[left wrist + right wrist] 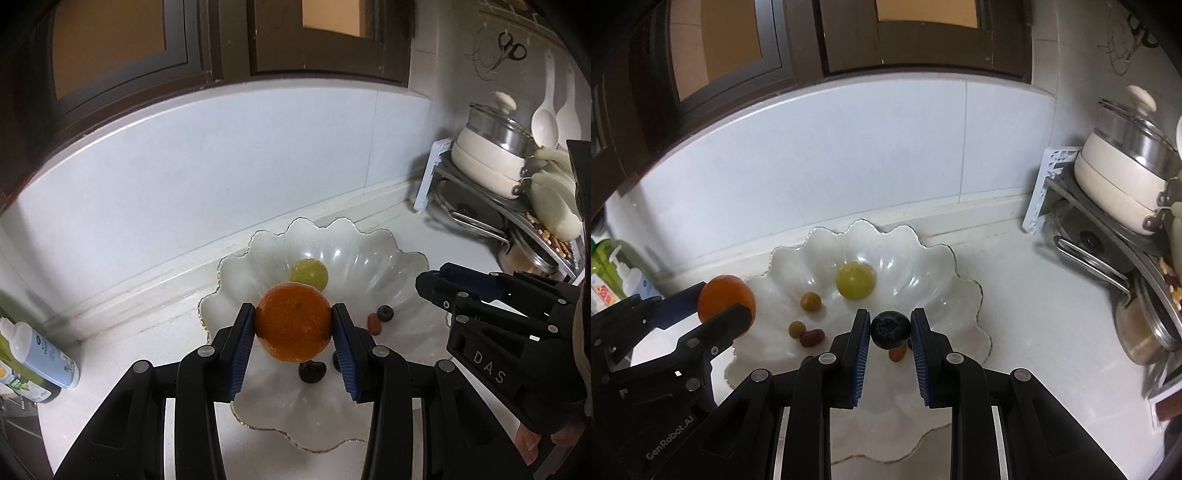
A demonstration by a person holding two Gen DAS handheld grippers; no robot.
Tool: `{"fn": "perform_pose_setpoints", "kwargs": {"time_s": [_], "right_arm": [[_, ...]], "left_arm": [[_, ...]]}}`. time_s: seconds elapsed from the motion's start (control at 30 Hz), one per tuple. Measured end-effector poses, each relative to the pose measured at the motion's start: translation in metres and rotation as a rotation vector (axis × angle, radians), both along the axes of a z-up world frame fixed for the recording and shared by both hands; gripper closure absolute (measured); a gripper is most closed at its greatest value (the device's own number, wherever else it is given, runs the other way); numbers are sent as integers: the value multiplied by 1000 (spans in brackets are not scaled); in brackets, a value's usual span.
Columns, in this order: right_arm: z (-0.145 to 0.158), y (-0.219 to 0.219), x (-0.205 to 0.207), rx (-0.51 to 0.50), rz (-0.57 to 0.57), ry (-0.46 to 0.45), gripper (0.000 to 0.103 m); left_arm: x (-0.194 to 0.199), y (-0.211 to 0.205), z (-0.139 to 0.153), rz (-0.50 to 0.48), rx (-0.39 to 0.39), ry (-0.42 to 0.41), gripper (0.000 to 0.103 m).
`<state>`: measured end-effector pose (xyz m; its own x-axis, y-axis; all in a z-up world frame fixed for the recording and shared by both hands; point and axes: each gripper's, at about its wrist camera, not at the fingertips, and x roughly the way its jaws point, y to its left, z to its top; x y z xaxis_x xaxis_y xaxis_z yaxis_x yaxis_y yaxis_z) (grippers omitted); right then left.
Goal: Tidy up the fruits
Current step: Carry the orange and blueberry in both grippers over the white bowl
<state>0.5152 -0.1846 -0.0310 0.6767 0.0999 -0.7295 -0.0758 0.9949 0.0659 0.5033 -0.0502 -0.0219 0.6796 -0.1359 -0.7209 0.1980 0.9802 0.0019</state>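
- Left wrist view: the left gripper [293,325] is clamped on an orange [293,321], blue pads pressing both its sides, held above the near part of a white scalloped bowl [406,258] on the counter [122,343].
- Under and behind the orange, inside the bowl, lie a green-yellow fruit [308,274], a blueberry [385,313] touching a small red fruit [374,324], and a dark fruit [312,372] (partly hidden by the orange).
- Right wrist view: the right gripper [889,328] is closed on a second blueberry [889,329], held over the bowl's near right side; a small orange-red fruit [897,353] peeks out just below it.
- Also in that bowl: two small olive-coloured fruits [810,301] [796,328], the nearer one just beside a red oblong fruit [812,338].
- The two grippers sit side by side, apart, neither blocking the other's way to the bowl.
- Around: bottles [33,365] at the left by the wall, a rack with a cream lidded pot [491,155] and pans at the right, well apart from the bowl; scissors [511,50] hang on the wall.
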Motion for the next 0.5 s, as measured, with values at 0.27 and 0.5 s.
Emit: {"fn": "perform_pose_setpoints", "kwargs": {"time_s": [0.27,0.5], "right_arm": [[-10,-2,34,-5,7,75,79],[-32,-2,55,-4,15,158,79]], "left_arm": [[29,-3,-17,10,7,76,62],[50,-8,-34,11,23,136,61]]}}
